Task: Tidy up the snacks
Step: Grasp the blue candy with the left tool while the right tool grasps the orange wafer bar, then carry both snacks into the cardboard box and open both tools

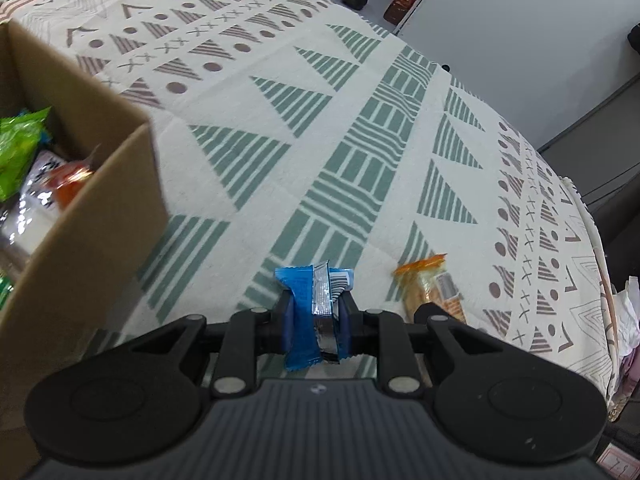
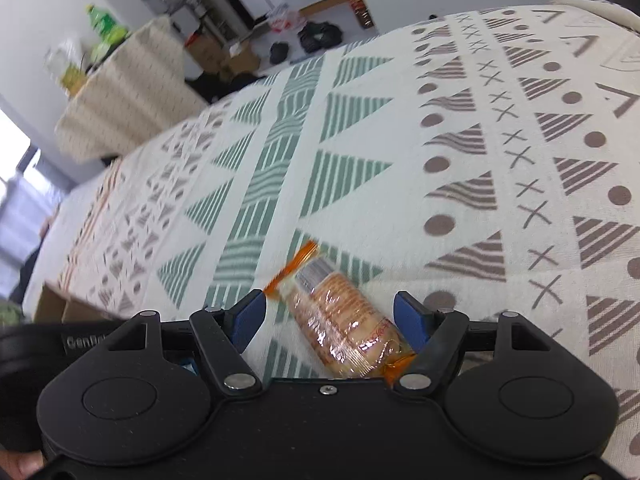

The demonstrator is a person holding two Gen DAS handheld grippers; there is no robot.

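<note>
We held the blue snack packet (image 1: 314, 312) clamped in our left gripper (image 1: 316, 316) above the patterned cloth (image 1: 360, 120), near the cardboard box (image 1: 92, 216). The orange-wrapped snack (image 2: 344, 320) lay on the cloth between our right gripper's (image 2: 334, 318) spread, untouching jaws.

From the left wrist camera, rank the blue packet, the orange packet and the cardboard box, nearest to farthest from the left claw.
1. Blue packet: clamped between the pads of the left claw.
2. Orange packet: on the cloth just to the right.
3. Cardboard box: off to the left, with snacks inside.
</note>
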